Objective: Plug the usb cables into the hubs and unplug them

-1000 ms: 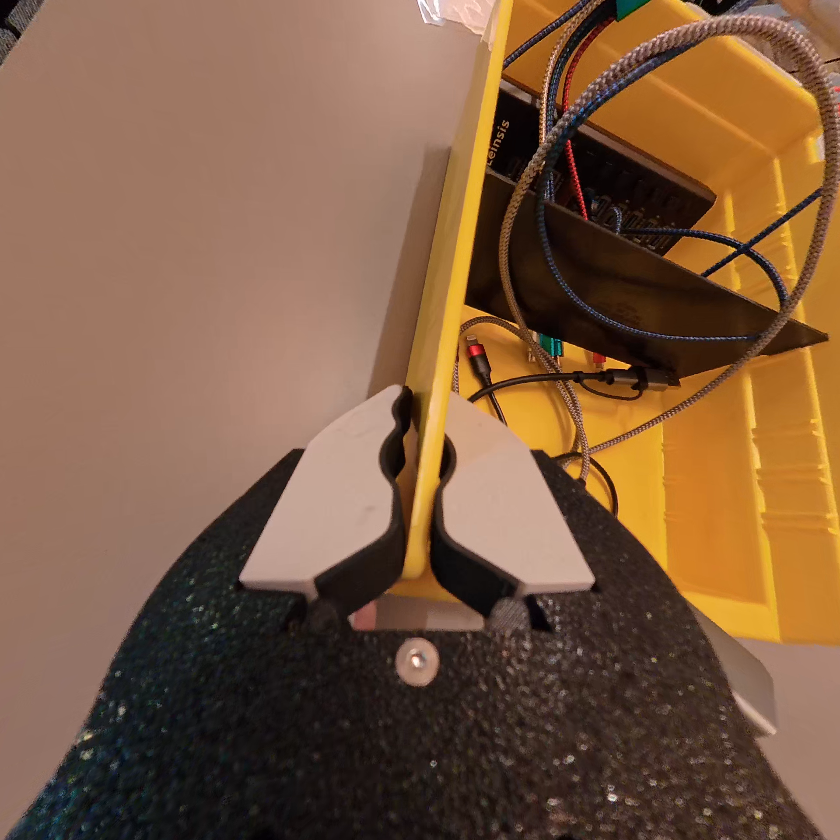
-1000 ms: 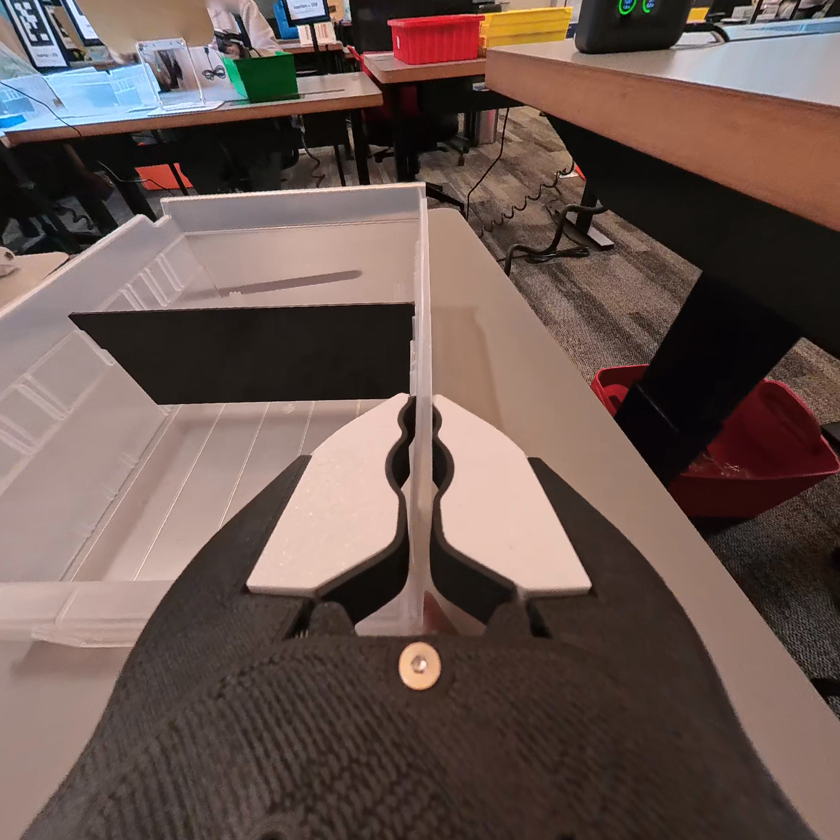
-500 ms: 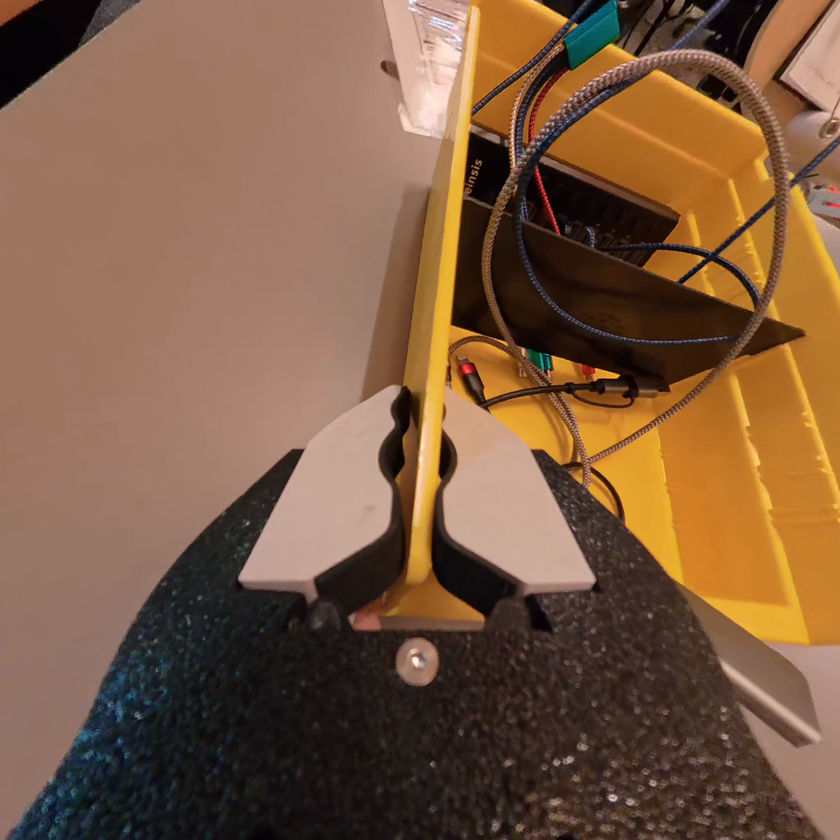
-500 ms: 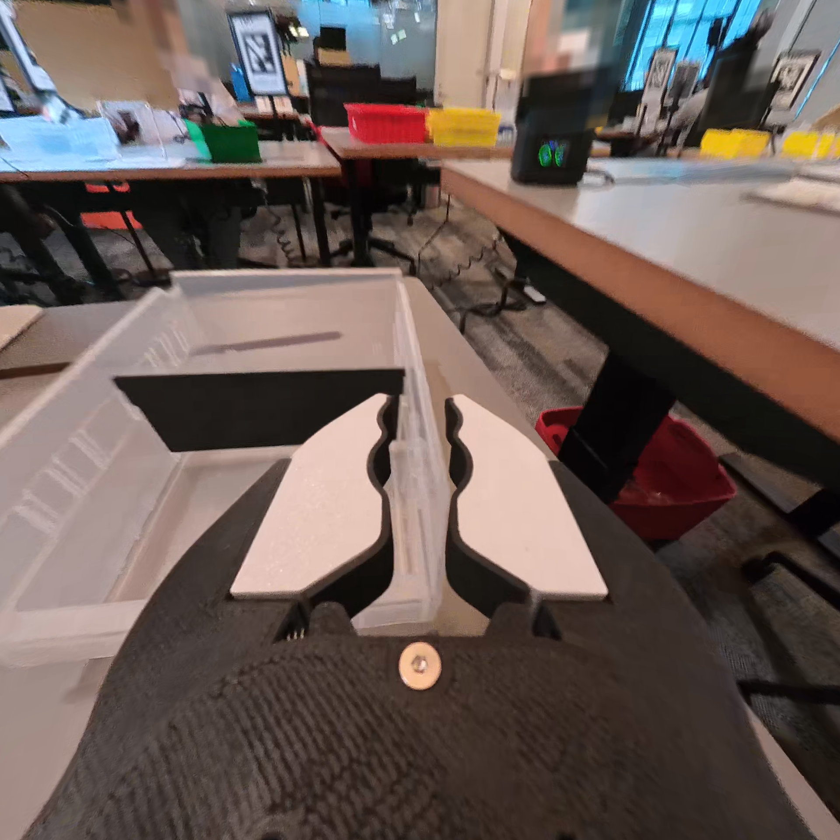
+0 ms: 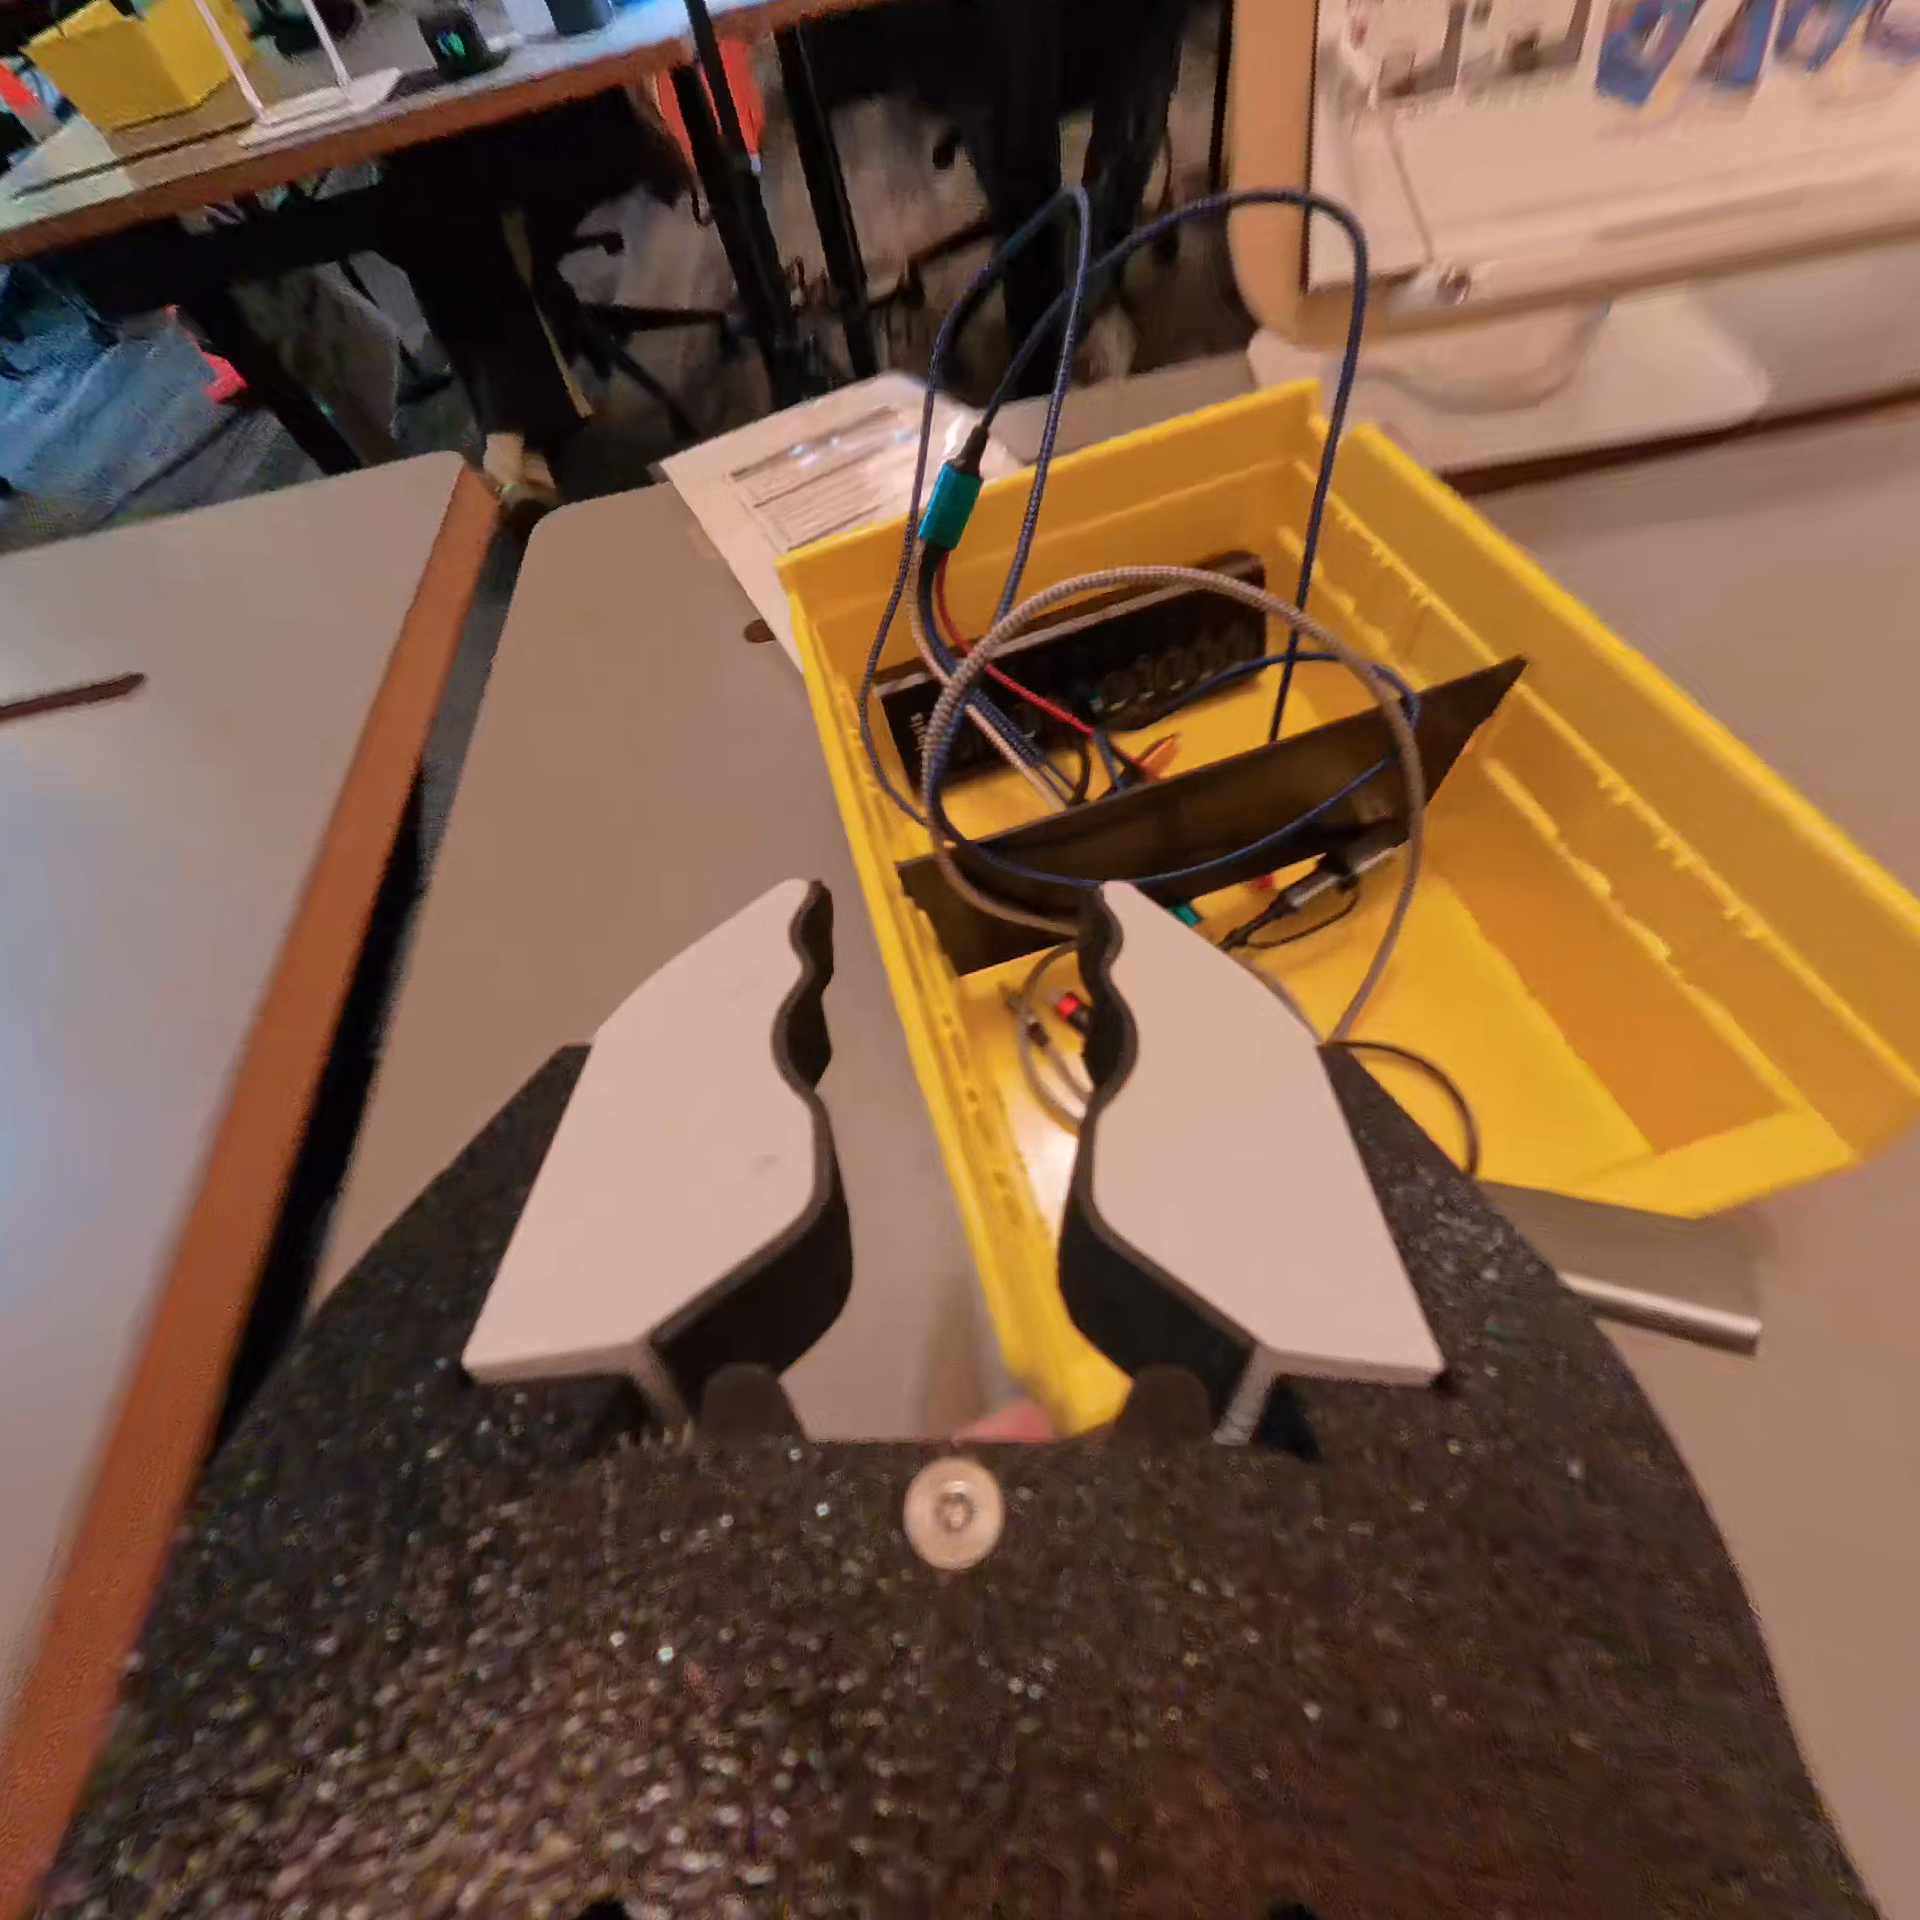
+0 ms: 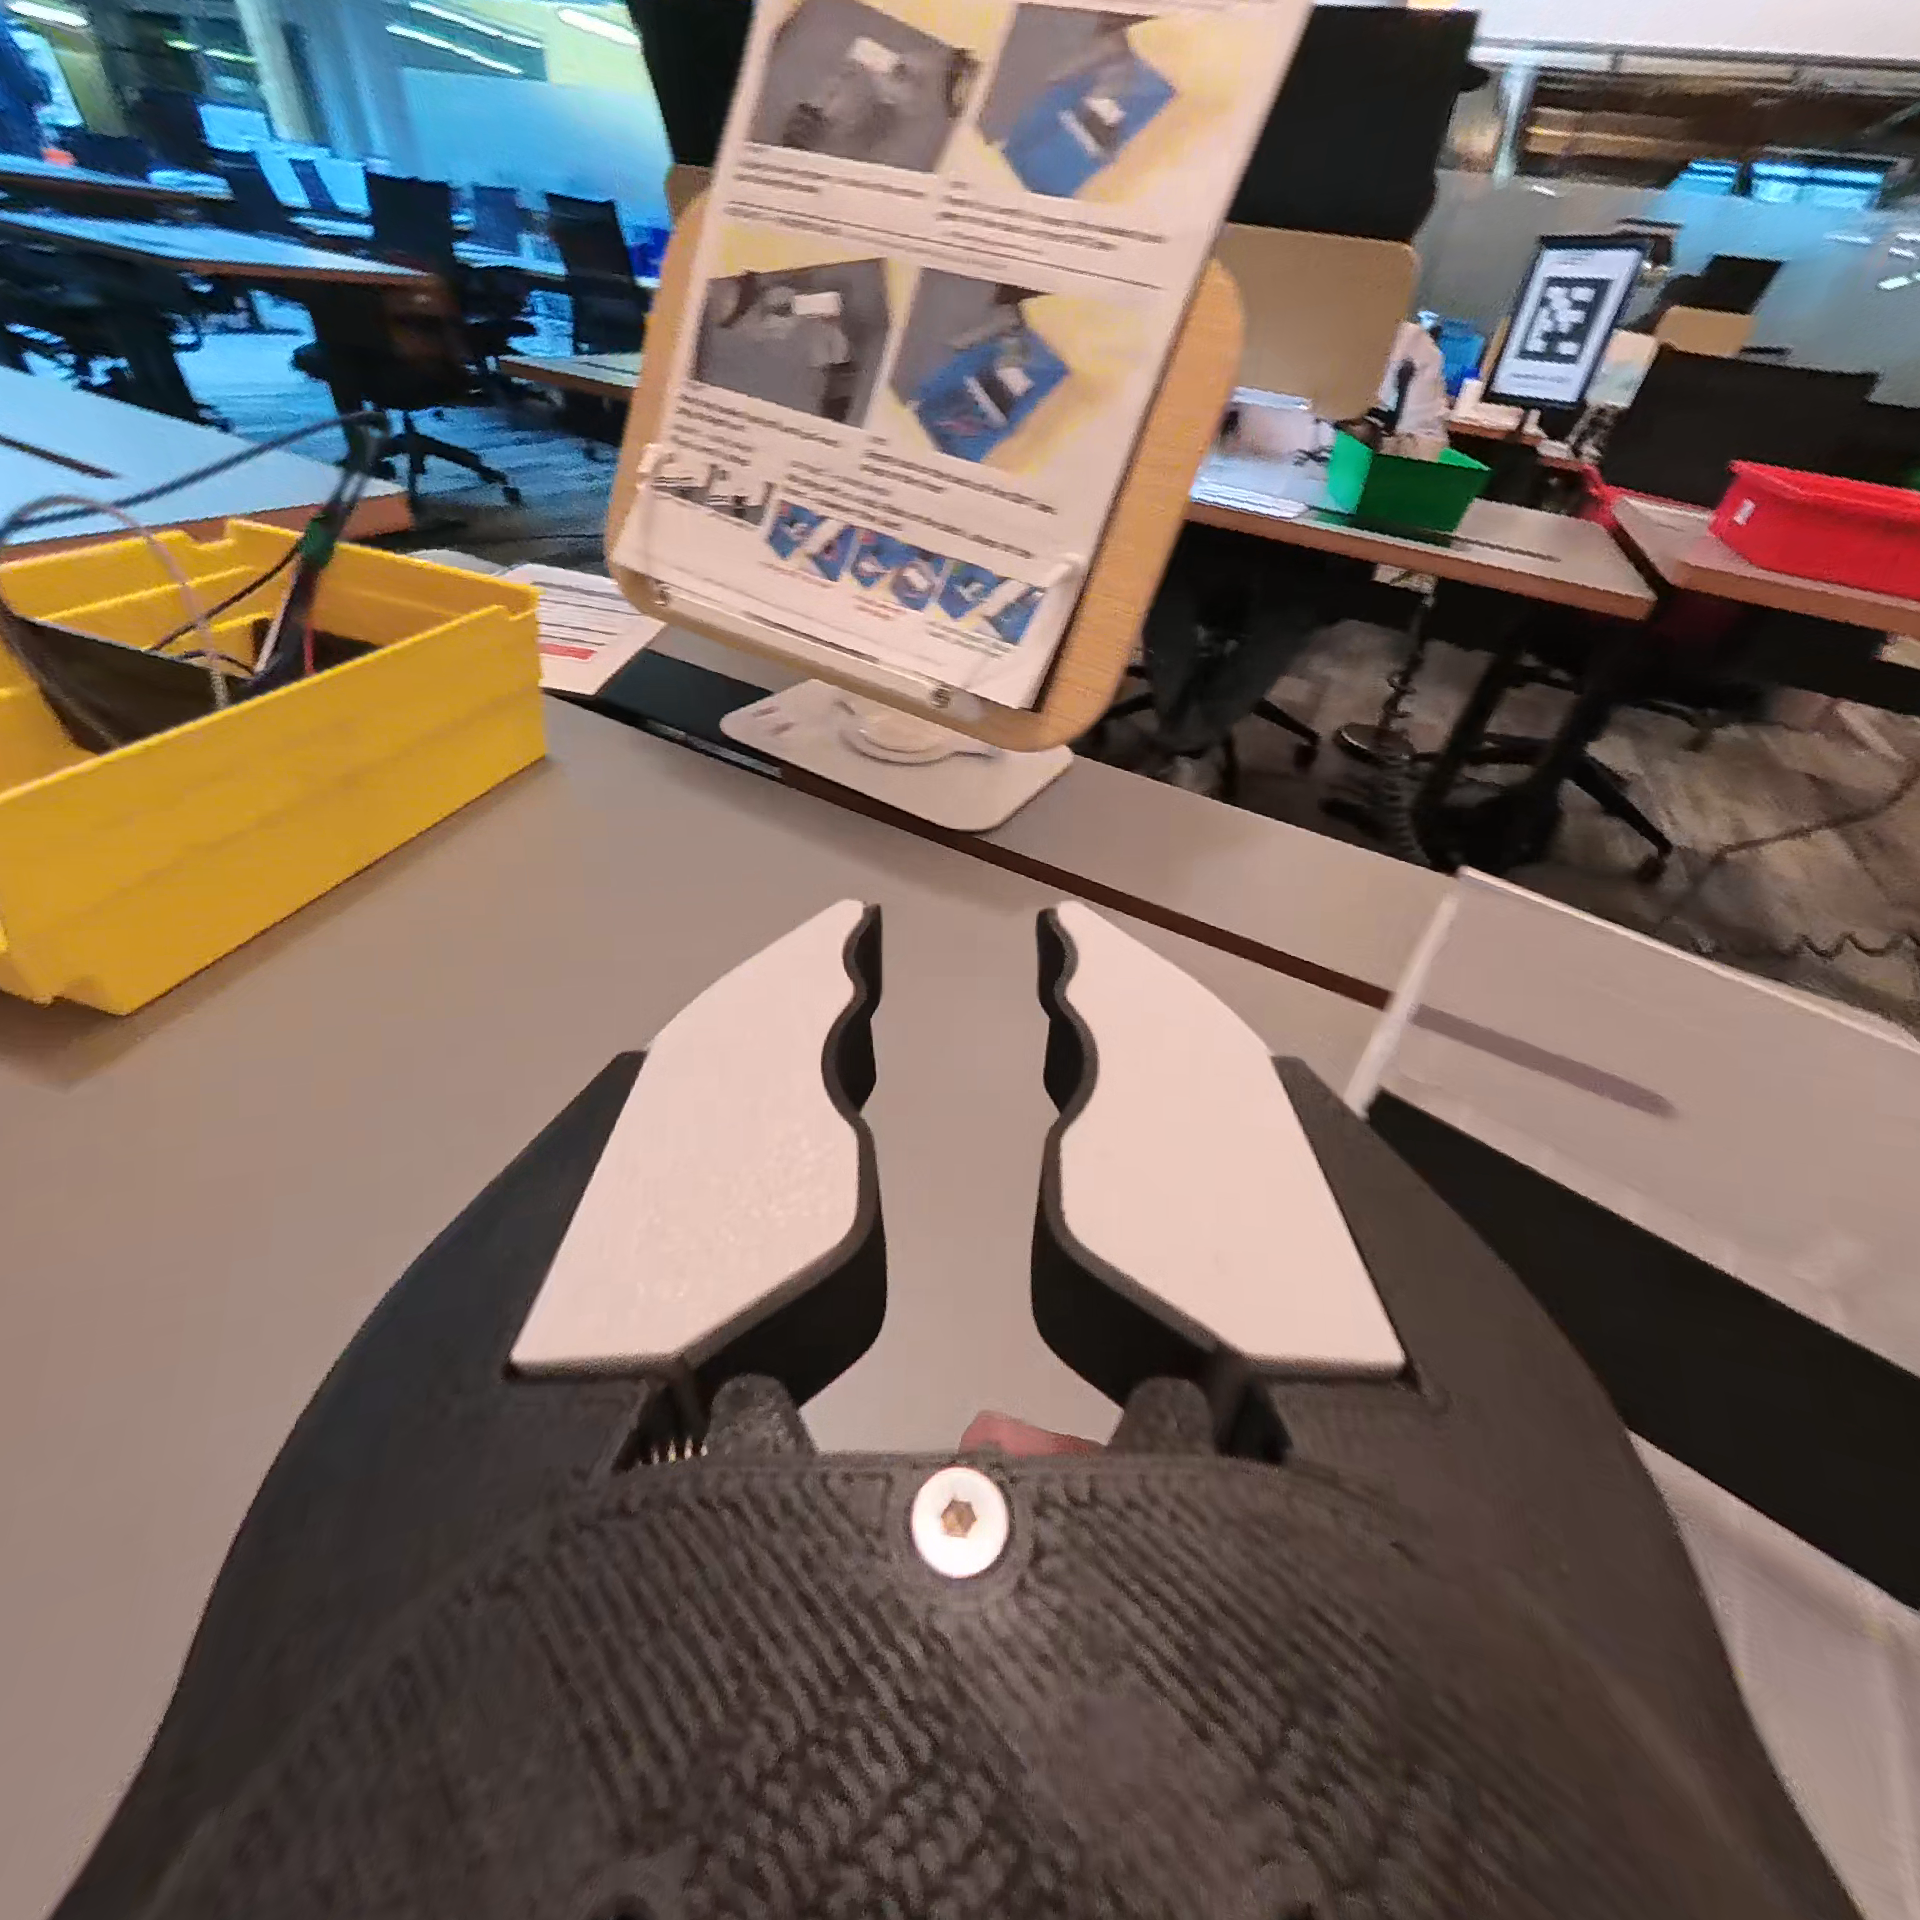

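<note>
A yellow bin stands on the grey table, split by a black divider. A black USB hub lies in its far compartment. Several braided cables loop out of the bin, among them a grey one and a blue one with a teal connector. Loose plug ends lie in the near compartment. My left gripper is open, with the bin's left wall between its fingers but not touching them. My right gripper is open and empty over bare table, to the right of the yellow bin.
A clear bin with a black divider sits to the right of my right gripper. A sign stand stands at the table's far edge. A sheet of paper lies behind the yellow bin. A gap separates this table from another on the left. There is about 50 centimeters between the tips of the two grippers. From the left gripper's tips to the black USB hub is close to 25 centimeters.
Both grippers opened and let go of the bin walls. The left drew back and up from the yellow bin. The right left the clear bin and swung left toward the yellow bin.
</note>
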